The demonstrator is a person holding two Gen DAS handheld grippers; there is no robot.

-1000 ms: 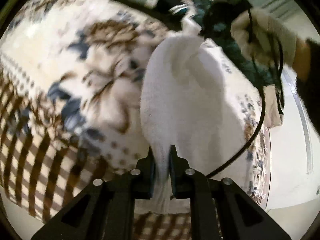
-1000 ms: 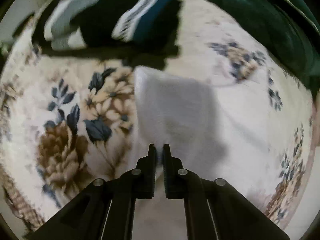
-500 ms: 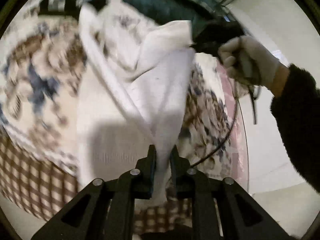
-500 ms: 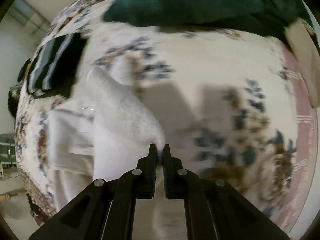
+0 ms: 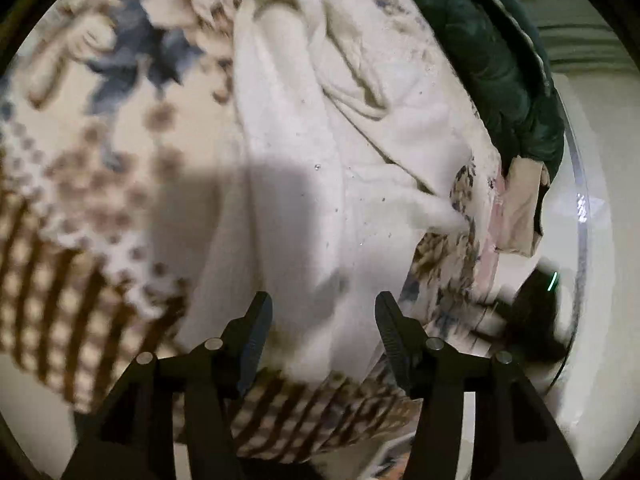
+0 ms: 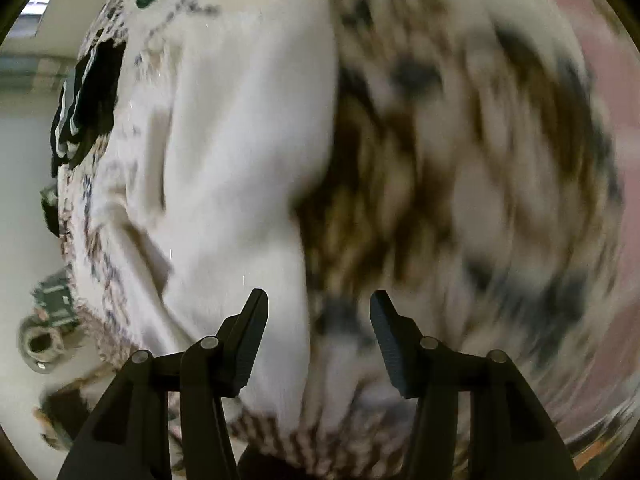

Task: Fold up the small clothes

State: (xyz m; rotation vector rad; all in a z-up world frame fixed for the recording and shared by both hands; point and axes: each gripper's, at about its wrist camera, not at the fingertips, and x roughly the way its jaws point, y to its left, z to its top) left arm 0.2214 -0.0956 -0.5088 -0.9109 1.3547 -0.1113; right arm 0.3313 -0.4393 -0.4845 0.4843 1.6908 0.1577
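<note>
My left gripper [image 5: 322, 320] gapes wide, released — the white cloth [image 5: 304, 168] lies below it. My right gripper [image 6: 318, 316] is spread wide too, holding nothing — cloth [image 6: 240, 140] beneath.

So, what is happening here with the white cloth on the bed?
A person is folding a small white garment on a flower-patterned bedcover, with a pair of tongs in each hand. Right now both the left tongs and the right tongs are open and hold nothing. The garment lies loose and wrinkled on the cover, not neatly folded. A dark green jacket lies beyond it, and a black striped garment lies further away.
</note>
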